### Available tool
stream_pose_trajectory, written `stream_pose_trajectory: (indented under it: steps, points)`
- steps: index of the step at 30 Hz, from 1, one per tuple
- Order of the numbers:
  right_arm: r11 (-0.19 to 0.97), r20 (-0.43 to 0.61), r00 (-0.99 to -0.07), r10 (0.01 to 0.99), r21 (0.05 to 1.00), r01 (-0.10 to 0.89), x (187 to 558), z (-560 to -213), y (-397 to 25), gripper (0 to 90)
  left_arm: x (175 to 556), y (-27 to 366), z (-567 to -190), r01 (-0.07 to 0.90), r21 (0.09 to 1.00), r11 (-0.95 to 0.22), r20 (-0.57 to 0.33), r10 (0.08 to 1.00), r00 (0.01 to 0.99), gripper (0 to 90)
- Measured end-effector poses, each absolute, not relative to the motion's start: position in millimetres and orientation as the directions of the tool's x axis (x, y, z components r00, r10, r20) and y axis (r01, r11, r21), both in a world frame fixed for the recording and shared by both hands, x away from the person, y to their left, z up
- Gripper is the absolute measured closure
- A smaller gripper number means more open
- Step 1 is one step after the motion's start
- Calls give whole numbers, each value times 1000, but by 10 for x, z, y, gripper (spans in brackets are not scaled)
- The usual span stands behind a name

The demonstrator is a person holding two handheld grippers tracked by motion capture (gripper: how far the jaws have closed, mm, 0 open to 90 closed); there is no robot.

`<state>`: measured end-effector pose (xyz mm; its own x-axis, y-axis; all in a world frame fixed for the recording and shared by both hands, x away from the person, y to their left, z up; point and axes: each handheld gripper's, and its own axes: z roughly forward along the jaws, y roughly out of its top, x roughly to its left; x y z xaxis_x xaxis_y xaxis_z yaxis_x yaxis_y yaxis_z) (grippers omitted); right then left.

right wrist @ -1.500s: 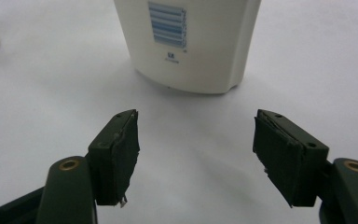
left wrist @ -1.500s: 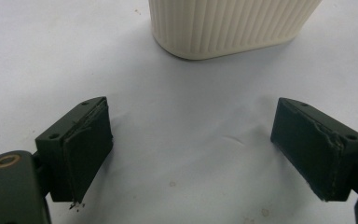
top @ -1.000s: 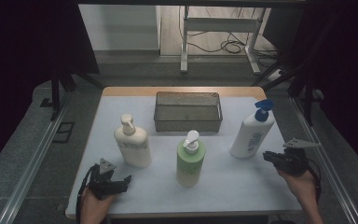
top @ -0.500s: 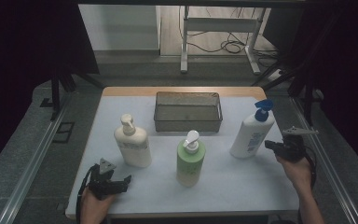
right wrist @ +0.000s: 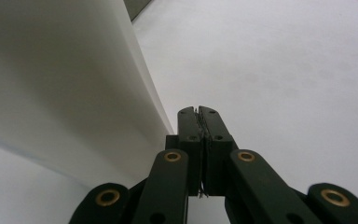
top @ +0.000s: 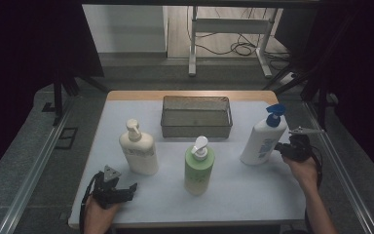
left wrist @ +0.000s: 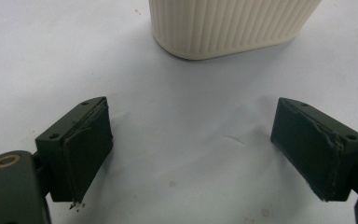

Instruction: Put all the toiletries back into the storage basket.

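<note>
Nudging white pump bottle (top: pixel 263 141), label print unreadable, right gripper (top: pixel 281 148) closed

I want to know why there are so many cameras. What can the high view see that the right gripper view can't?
High view alone: the mesh basket, the green bottle, the cream bottle and the left gripper. Right gripper view alone: the right gripper with its jaws pressed together. Both: the white bottle with the blue pump and the white table.

Your table (top: pixel 141 195) is softly lit amid dark surroundings; the high view is grainy, and the white bottle (right wrist: pixel 60 84) blurs up close.
</note>
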<state>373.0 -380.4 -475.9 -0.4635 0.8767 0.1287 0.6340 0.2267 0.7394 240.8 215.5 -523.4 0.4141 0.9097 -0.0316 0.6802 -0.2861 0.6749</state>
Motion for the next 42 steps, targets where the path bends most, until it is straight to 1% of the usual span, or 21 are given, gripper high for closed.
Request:
stream_pose_trajectory:
  steps: [9,14,42]
  points:
    - [214,165,-482,861,741,637,3776,-4806,-3818,887,2408,2155,-5234,680,675,-286,-32,910,414,121]
    - [230,159,-494,855,738,635,3770,-4806,-3812,898,2409,2156,-5235,680,675,-286,-32,910,414,121]
    - [274,149,-541,828,733,622,3590,-4813,-3755,896,2408,2155,-5234,680,675,-286,-32,910,414,121]
